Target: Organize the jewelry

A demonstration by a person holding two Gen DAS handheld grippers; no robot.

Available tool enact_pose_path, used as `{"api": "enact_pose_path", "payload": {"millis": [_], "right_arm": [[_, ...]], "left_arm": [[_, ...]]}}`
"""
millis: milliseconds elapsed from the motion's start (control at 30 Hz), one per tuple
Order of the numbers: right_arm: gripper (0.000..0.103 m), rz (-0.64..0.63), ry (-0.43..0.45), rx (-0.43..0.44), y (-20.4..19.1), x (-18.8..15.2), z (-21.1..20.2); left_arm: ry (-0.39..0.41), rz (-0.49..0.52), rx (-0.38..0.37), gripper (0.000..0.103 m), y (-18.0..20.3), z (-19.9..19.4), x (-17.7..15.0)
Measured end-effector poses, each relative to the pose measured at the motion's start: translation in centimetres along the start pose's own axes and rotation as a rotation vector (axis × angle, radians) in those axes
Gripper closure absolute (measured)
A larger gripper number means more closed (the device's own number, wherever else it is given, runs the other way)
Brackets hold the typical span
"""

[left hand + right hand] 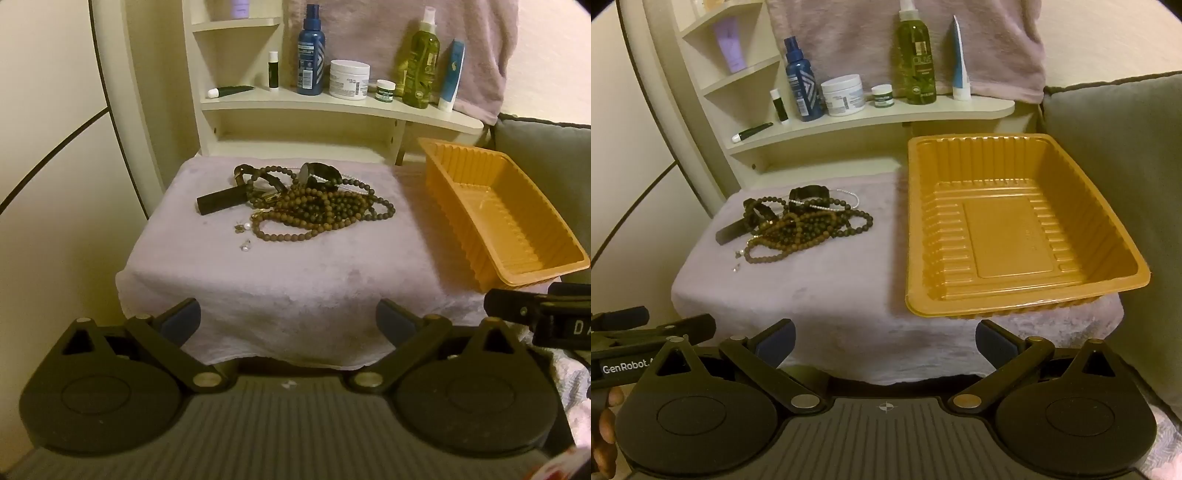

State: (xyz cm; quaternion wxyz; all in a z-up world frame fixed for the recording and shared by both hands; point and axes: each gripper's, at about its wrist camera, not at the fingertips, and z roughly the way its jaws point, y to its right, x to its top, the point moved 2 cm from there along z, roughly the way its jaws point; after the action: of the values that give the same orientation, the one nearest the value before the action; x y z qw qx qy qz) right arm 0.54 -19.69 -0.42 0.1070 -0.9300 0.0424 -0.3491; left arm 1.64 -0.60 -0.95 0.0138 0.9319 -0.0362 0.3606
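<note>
A tangled pile of brown bead necklaces [317, 206] lies on the towel-covered table [295, 280], with a black watch [319, 173], a black strap [221, 201] and small pearl earrings [245, 236] beside it. The pile also shows in the right wrist view [801, 229]. An empty orange plastic tray [1008, 229] stands to its right; it also shows in the left wrist view [495, 214]. My left gripper [288, 321] is open and empty, in front of the table's near edge. My right gripper [884, 341] is open and empty, just before the tray's near rim.
A cream shelf [332, 107] behind the table holds bottles, jars and tubes. A pink towel [905, 44] hangs on the wall behind it. A grey cushion [1126, 177] stands right of the tray. The left gripper's body [635, 350] shows at the right view's left edge.
</note>
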Motion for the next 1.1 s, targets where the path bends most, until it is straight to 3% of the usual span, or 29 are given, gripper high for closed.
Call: {"api": "enact_pose_path", "payload": {"millis": [1100], "right_arm": [[0.0, 0.006, -0.001, 0.001, 0.34, 0.07, -0.02]], "left_arm": [[0.007, -0.002, -0.013, 0.002, 0.5, -0.13, -0.36]]}}
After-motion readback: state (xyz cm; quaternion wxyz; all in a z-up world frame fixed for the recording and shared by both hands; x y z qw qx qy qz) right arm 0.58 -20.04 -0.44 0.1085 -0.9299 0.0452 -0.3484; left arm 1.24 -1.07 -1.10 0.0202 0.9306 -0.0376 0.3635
